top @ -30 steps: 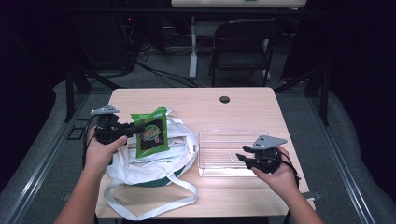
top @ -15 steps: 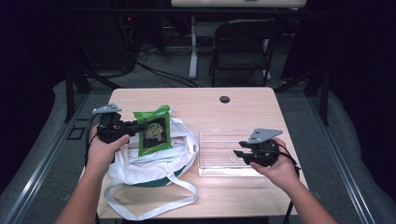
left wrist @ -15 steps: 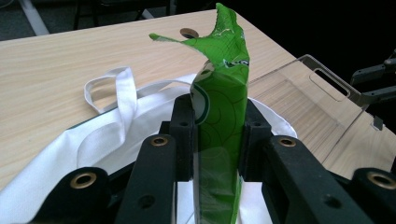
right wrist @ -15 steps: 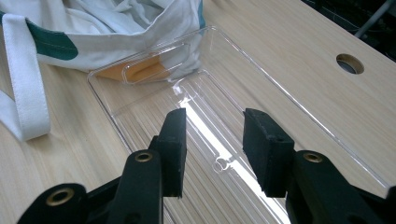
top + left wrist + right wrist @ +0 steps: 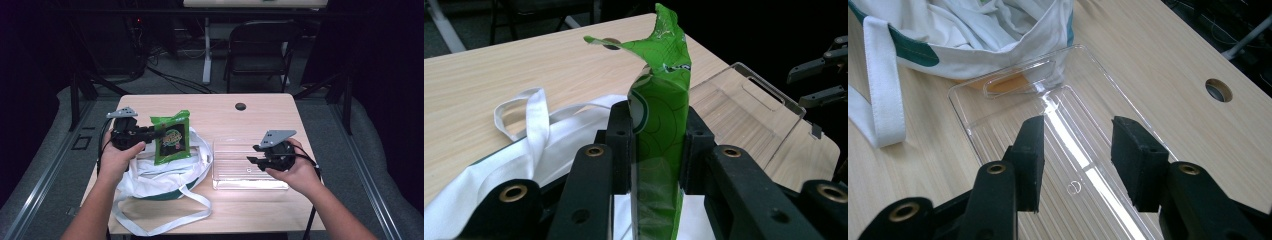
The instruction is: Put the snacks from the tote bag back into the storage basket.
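A green snack packet (image 5: pixel 171 138) hangs upright over the white tote bag (image 5: pixel 165 172), pinched at its left edge by my left gripper (image 5: pixel 151 132). The left gripper view has the packet (image 5: pixel 659 125) clamped between the two black jaws, edge on. A clear plastic tray (image 5: pixel 240 165) lies to the right of the bag, with nothing in it. My right gripper (image 5: pixel 253 154) hovers over the tray's right part, open, with nothing between its fingers. From the right gripper view the tray (image 5: pixel 998 120) lies just below the spread jaws and the bag (image 5: pixel 983 35) beyond.
A round cable hole (image 5: pixel 240 106) sits near the table's far edge. The bag's white straps (image 5: pixel 165 217) trail toward the near edge. A dark folding chair (image 5: pixel 260 55) stands behind the table. Bare wood lies at the back of the table (image 5: pixel 210 107).
My left gripper has lifted the green packet slightly up and to the right over the bag. My right gripper has risen a little and shifted left over the tray.
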Action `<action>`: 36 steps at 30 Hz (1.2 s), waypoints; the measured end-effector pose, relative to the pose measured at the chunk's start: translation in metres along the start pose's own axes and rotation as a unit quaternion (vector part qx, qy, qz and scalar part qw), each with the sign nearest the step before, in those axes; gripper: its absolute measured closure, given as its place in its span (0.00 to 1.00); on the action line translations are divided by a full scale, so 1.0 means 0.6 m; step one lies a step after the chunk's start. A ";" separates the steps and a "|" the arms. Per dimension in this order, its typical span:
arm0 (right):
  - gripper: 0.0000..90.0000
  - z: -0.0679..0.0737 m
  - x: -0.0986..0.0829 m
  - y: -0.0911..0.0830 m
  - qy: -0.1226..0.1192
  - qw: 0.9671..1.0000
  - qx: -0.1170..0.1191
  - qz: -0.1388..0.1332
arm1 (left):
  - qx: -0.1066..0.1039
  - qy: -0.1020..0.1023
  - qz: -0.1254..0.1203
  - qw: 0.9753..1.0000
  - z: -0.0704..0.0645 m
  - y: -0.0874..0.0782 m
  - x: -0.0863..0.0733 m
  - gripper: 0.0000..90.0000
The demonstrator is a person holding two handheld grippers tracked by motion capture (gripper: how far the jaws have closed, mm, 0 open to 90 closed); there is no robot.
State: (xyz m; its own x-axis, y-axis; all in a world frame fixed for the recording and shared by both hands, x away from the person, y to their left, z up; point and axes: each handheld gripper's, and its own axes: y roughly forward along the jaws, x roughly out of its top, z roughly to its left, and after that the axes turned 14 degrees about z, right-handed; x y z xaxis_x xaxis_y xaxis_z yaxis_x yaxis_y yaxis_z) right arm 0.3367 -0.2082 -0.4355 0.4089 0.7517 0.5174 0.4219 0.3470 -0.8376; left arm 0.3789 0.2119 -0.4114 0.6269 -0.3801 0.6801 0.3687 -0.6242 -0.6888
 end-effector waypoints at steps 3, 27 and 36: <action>0.63 0.000 0.005 -0.002 -0.003 1.000 0.001 -0.001 | -0.003 0.004 -0.001 1.000 -0.004 0.002 0.004 0.81; 0.65 -0.016 0.058 -0.042 -0.055 0.998 0.002 0.015 | -0.023 0.042 0.008 0.999 -0.042 0.027 0.043 0.81; 0.65 -0.028 0.077 -0.049 -0.066 0.998 0.010 0.019 | -0.031 0.057 0.010 0.998 -0.059 0.041 0.051 0.81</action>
State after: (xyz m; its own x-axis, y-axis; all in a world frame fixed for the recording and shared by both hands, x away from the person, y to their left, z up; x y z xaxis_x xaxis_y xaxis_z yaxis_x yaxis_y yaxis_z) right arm 0.3567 -0.1930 -0.3843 0.3132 0.8319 0.4581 0.3917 0.3262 -0.8603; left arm 0.3828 0.1606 -0.3987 0.5510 -0.4660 0.6922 0.3108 -0.6552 -0.6886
